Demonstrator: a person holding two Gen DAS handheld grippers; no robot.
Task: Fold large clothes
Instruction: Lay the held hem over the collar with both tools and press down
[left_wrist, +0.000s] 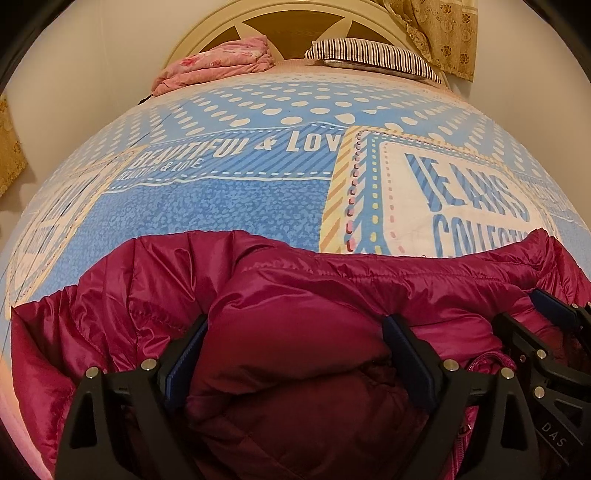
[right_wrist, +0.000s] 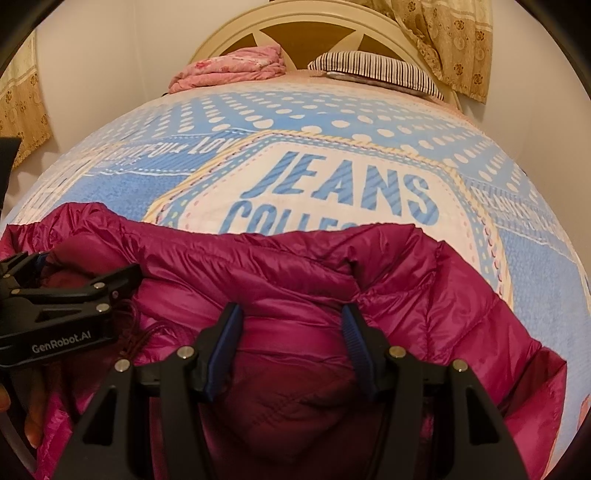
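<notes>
Left tool (left_wrist: 295, 328): nearest the left wrist camera, its jaws stand wide, astride a puffed fold of the magenta down jacket (left_wrist: 288, 295); the pads do not look pressed into the fabric, so I read it as open, holding nothing.
Right tool (right_wrist: 291, 321): jaws part-way apart with a bulge of jacket between them; the blue pads seem to sit against the fabric, yet whether they pinch it I cannot tell.
Jacket position: bunched directly under and ahead of both tools, on the near part of the bed (left_wrist: 236, 206); its far edge lies just beyond the fingertips.
Progress: judging by the layered bulk, at least one fold seems in; the bundle is still lumpy and its sides spread unevenly, so smoothing and further folds look left.
Left view only: the right tool appears at the right edge, close beside the left one.
Right view only: the left tool's side with its printed label, a person's fingers (right_wrist: 35, 424) below it, and the jacket's right flank spreading out flat.
Both views: pink bedding (right_wrist: 236, 68) and striped pillow (right_wrist: 373, 68) lie far ahead by the headboard.
</notes>
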